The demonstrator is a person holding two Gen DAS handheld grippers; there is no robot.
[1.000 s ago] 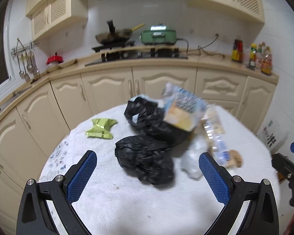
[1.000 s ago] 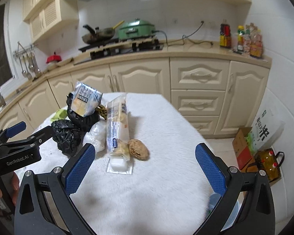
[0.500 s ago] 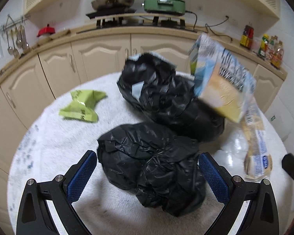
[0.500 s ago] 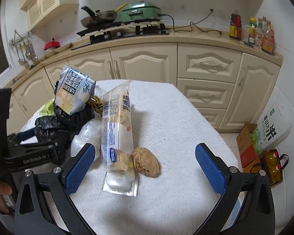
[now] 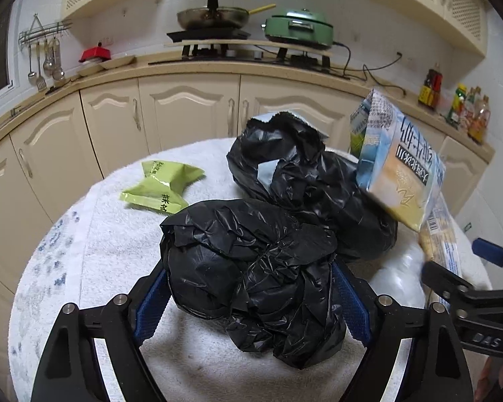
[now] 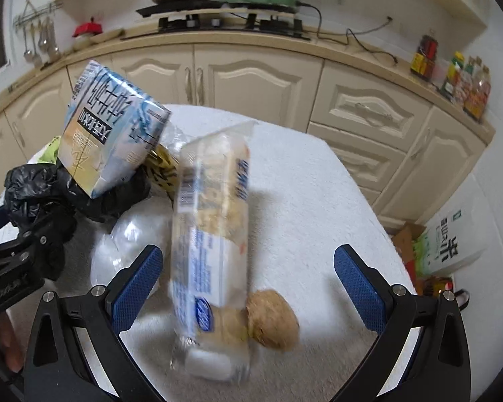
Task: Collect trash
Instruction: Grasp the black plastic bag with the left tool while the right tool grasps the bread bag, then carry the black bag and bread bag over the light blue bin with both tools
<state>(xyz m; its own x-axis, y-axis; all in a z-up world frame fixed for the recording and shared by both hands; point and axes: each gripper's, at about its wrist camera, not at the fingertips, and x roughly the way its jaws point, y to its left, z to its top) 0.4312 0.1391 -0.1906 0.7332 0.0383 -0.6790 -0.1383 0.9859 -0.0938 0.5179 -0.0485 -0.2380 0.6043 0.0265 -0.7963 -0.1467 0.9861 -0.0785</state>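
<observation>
Left gripper, jaws just closing, flanks the near black bag on the surface; pad contact unclear, so thin crumpled film may slip. Right gripper, wide open and empty, straddles the cracker pack; closing may knock the walnut away.

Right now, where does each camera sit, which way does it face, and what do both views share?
Left wrist: on the left gripper, facing forward and down at the near black bag between its jaws, which have just been closing; the right gripper shows at the right edge.
Right wrist: on the right gripper, facing forward and down at the clear packet and brown lump; jaws wide; the left gripper and fingers show at left.
Shared: carton, black bags, table, stove.
</observation>
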